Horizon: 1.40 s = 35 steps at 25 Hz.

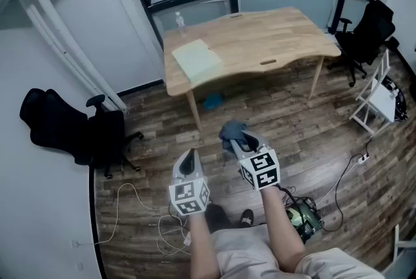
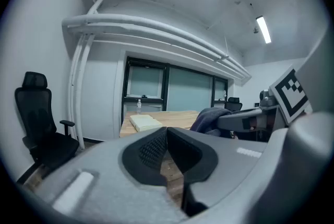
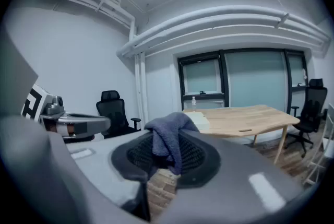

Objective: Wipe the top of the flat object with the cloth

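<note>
A wood-plank floor (image 1: 273, 115) fills the head view, with a person standing well back from a pale wooden table (image 1: 279, 37) at 12 o'clock, forearms and knees cut off by the bottom edge. A black office chair (image 1: 65, 128) sits at 9 o'clock and a second black chair (image 1: 370, 30) at 2 o'clock, beside a white rack (image 1: 377, 99) partly cut off at the right edge. The flat object (image 1: 197, 59), a pale pad, lies on the table's left end, well apart from both grippers. A small blue item (image 1: 212, 101) on the floor under the table is too indistinct to identify. The left gripper (image 1: 190, 157) is held low at 7 o'clock; its own view shows the jaws closed together with nothing between them, a detail the head view cannot settle. The right gripper (image 1: 246, 143) at 5 o'clock is clamped on the cloth (image 1: 233, 132), a dark blue-grey bundle that covers its tips from above; the right gripper view shows the fabric pinched between the pads and draped over them. A clear bottle (image 1: 180, 23) stands near the table's far left corner, beyond the pad.
</note>
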Tool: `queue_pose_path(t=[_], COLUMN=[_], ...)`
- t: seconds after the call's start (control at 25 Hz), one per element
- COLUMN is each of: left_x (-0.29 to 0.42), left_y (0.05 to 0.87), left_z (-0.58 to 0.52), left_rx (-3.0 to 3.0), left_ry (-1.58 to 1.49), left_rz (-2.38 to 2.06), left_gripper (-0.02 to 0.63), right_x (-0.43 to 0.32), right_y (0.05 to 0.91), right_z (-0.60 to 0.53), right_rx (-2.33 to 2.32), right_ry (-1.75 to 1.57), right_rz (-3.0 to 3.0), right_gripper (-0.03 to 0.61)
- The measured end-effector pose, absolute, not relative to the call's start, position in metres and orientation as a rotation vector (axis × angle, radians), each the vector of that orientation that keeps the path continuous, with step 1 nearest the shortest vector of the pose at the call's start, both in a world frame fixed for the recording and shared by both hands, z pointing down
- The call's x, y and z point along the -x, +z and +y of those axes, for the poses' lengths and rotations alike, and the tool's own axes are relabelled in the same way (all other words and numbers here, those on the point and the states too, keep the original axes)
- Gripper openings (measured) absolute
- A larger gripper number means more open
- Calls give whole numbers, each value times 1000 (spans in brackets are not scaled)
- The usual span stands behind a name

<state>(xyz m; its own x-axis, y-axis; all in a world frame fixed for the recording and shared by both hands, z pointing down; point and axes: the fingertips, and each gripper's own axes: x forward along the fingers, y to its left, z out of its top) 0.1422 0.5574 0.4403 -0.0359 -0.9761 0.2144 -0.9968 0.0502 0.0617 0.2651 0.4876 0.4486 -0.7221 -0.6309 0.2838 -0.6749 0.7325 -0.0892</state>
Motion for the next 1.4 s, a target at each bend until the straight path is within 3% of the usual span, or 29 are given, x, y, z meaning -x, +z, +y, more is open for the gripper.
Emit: queue_pose_path(t=[0.4, 0.84, 1.4], left_x=[-137, -135, -65], left_y=[448, 463, 470], left_z=[546, 455, 313], left_rx=[-2061, -2100, -2057], left_ry=[210, 202, 189], left_rz=[-2095, -2005, -1994], left_gripper=[9, 9, 9], right_x=[-263, -277, -226], right_y=[463, 464, 478], right_z=[469, 390, 252], right_rx=[-1086, -1108, -1101], right_ry=[387, 524, 587], right_rz=[-2720, -2764, -2706], right_gripper=[98, 100, 101])
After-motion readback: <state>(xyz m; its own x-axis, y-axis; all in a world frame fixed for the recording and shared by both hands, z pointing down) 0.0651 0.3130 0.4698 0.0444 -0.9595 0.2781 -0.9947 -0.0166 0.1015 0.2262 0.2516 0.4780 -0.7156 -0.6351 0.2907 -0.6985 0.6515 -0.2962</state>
